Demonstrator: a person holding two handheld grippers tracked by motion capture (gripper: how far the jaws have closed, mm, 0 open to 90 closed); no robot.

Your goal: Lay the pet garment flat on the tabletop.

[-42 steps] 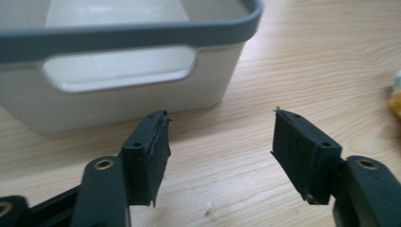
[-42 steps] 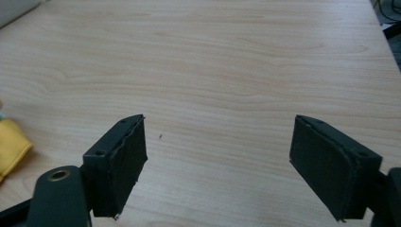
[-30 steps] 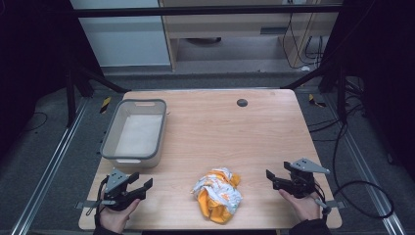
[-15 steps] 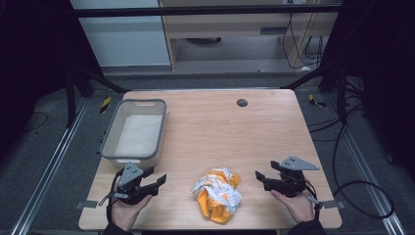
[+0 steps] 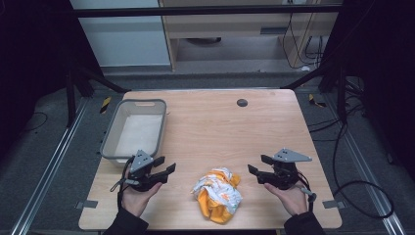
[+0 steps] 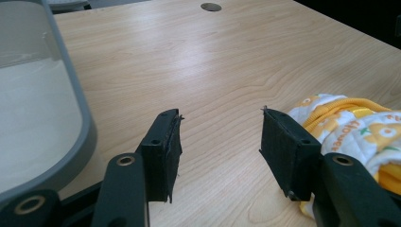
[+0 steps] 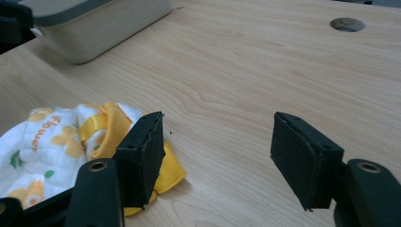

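Yellow-and-white crumpled cloth lies near the surface's front edge, between the two tongs and touching neither. The left tongs and right tongs have just been closing, yet both stay released around bare wood. Each gripper view cuts the cloth off behind one jaw. The grey bin sits back-left, with open wood beyond

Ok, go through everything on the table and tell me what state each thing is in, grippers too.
Cloth: crumpled in a heap, lying free on the table between the grippers.
Grey bin: upright, holds nothing.
Left gripper: open, jaws have just been closing, nothing between them.
Right gripper: open, jaws have just been closing, nothing between them.
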